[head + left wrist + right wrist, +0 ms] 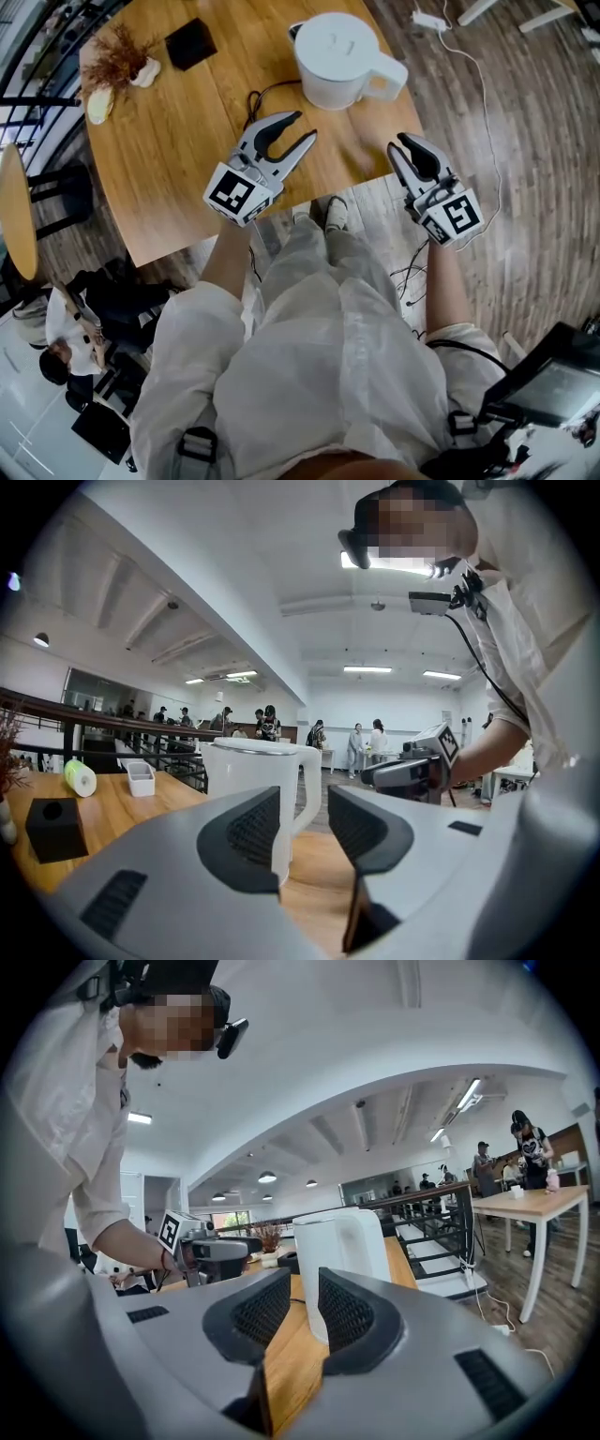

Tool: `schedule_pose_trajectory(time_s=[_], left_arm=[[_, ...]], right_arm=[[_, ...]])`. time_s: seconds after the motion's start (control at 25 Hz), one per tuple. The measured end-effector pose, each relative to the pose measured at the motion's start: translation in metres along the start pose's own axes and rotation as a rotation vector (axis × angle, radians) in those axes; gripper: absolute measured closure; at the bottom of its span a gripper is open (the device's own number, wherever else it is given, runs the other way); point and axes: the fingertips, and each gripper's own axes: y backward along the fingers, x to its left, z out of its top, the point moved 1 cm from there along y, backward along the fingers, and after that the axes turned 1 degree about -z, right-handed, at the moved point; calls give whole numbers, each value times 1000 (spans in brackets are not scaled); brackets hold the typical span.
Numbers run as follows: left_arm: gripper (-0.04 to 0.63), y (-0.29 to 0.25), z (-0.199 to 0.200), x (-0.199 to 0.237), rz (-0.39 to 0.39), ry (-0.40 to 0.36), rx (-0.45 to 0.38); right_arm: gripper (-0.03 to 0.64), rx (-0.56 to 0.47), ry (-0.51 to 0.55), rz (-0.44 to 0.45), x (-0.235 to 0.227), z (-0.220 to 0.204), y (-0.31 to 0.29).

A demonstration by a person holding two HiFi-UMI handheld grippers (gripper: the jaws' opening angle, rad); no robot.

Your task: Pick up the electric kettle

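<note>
A white electric kettle [333, 56] with its lid on stands on the wooden table [169, 159] near the far right edge, handle to the right. My left gripper [302, 128] hovers over the table just short of the kettle, open, nothing between its fingers. My right gripper [397, 145] hangs off the table's right corner, below the handle, open by a narrow gap and empty. In the left gripper view the kettle [253, 780] stands beyond the jaws of the left gripper [305, 827]. The right gripper view has the kettle [342, 1241] just past the right gripper [305, 1309].
A black cord [258, 98] runs from the kettle's base across the table. A black box [190, 44] and dried flowers [117, 61] sit at the far left. A white power strip [429, 21] lies on the floor. A round table [17, 211] stands left.
</note>
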Motion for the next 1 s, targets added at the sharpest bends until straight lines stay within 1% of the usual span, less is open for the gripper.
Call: schedule_pose_trajectory(time_s=[0.12, 0.2, 0.28, 0.4, 0.52, 0.68, 0.8, 1.0], left_arm=[[410, -2, -7, 7, -18, 10, 2], [363, -5, -11, 11, -37, 11, 1], [316, -8, -13, 15, -60, 14, -4], [221, -13, -16, 19, -99, 20, 0], [163, -21, -22, 26, -132, 18, 13], [80, -27, -31, 38, -163, 34, 36], [53, -31, -36, 45, -183, 26, 48], [31, -38, -44, 55, -210, 16, 72]], right_arm=[[532, 5, 7, -7, -1, -1, -4], [518, 6, 10, -3, 0, -3, -7], [483, 6, 7, 8, 1, -4, -11], [435, 3, -10, 17, 1, -6, -15], [394, -3, -34, 24, -3, -10, -20], [331, -28, -94, 33, -10, -15, -26], [313, -37, -118, 32, -18, -19, -28], [307, -23, -131, 16, -33, -27, -32]])
